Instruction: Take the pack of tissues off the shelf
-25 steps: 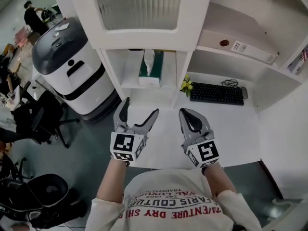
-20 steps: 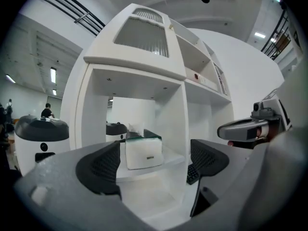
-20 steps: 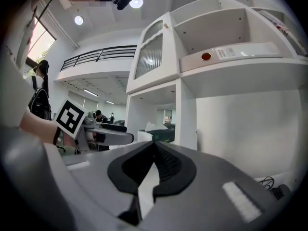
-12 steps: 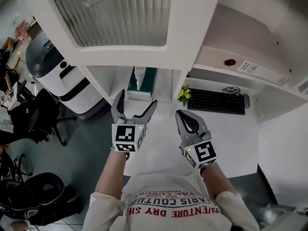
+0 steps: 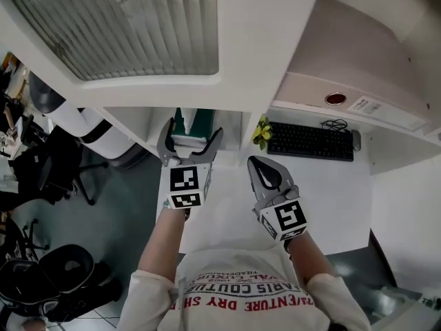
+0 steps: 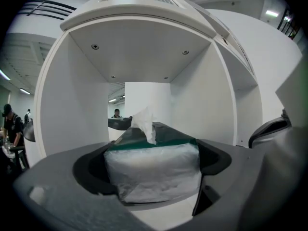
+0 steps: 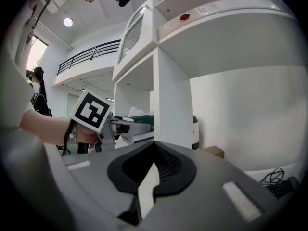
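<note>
Pack (image 6: 153, 170) at 12 o'clock looks soft and light; wide left claw (image 5: 191, 136) flanks its sides, a good hold. Right claw (image 7: 153, 170) closed.

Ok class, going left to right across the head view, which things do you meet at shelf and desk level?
White and grey machine → pack of tissues → yellow flowers → keyboard

A black keyboard (image 5: 310, 141) is lying on the white tabletop (image 5: 331, 198), with a coiled cable (image 5: 335, 124) sitting just behind it and a small bunch of yellow flowers (image 5: 261, 132) standing at its left end. A white binder (image 5: 344, 102) is lying flat above them. A black office chair (image 5: 58, 171) is standing on the floor at far left.
</note>
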Tool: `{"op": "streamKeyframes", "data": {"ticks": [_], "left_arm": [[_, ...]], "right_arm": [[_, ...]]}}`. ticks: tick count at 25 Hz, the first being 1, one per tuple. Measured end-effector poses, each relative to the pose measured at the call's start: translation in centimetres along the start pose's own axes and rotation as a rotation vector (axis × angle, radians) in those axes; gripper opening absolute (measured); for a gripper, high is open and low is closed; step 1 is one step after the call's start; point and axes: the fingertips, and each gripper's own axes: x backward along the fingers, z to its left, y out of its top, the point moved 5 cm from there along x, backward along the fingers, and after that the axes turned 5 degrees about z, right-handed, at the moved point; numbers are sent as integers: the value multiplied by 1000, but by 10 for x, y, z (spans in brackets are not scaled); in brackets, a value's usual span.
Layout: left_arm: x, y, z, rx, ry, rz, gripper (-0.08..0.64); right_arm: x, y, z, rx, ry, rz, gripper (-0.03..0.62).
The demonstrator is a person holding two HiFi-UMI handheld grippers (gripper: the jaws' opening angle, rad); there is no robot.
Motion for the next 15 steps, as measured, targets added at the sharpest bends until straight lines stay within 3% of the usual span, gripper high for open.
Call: {"op": "streamKeyframes", "data": {"ticks": [15], "left_arm": [[2,1,6,-31,32,-29,430]], "right_arm": [[9,0,-4,-2,-42,13,2]]}}
